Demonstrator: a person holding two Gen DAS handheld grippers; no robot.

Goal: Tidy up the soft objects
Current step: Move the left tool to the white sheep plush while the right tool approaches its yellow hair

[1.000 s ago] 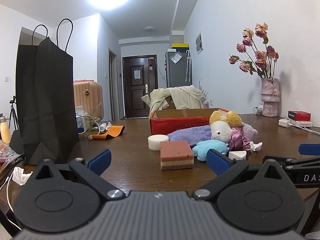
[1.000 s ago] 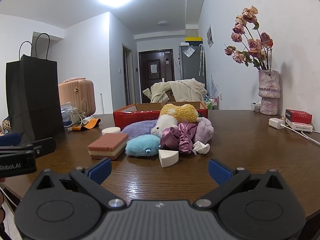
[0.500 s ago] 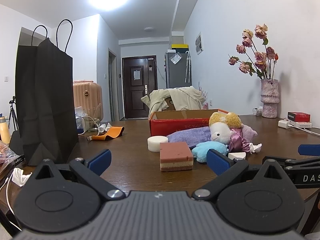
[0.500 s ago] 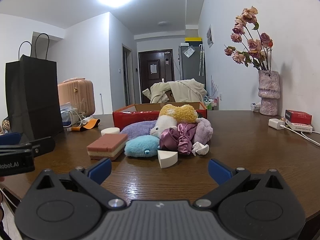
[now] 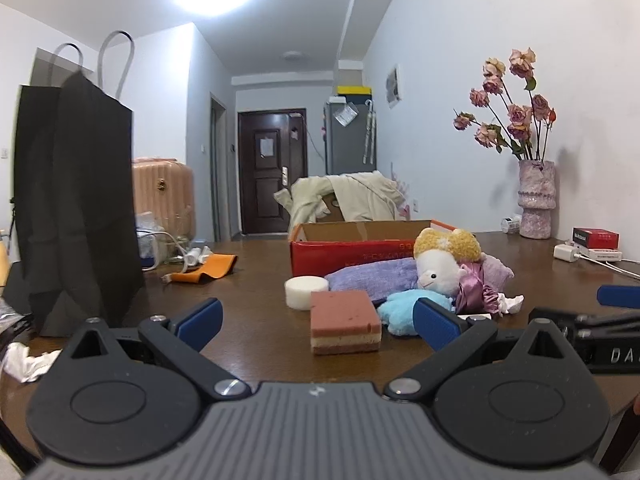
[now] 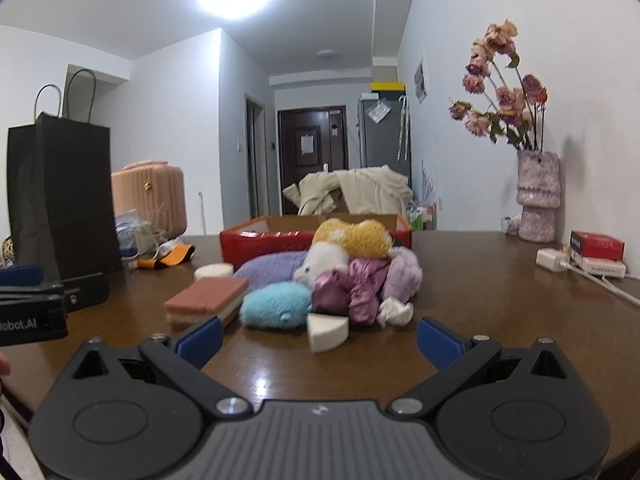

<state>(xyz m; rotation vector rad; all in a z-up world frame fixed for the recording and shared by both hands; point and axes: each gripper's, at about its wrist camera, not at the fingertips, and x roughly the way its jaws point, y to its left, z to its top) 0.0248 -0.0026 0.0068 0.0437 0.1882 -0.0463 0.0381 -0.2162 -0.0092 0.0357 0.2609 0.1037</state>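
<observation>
Your left gripper (image 5: 318, 322) is wide open and holds nothing; its 2 blue pads (image 5: 199, 317) stand well apart above the wooden table (image 5: 248, 292). Between them, a little further on the table, you see the layered sponge block (image 5: 344, 328), brown-red on top and cream below. It lies flat and touches no finger.

Your right gripper (image 6: 318, 338) is also wide open and empty. Just in front of it lies a white wedge sponge (image 6: 327, 330), near the middle of the gap between the fingers but not touched by them.

The soft things are in 1 pile in the middle of the table, in front of the red cardboard box (image 6: 264, 240), which is open on top. In the pile you have a light blue plush (image 6: 276, 309), a white plush with yellow hair (image 6: 348, 242), a purple satin scrunchie (image 6: 352, 286), a lilac plush (image 6: 404, 274) and a flat purple cloth (image 6: 272, 268). A small white crumpled piece (image 6: 396, 312) lies at the right side of the scrunchie. A round white sponge (image 5: 306, 292) stands to the left of the pile, behind the layered block.

At the left side of the table a tall black paper bag (image 5: 76, 208) stands upright. At the right, near the wall, is a vase with dried roses (image 6: 536, 196), and a red and white box (image 6: 596, 254) with a white charger (image 6: 552, 259) beside it.
</observation>
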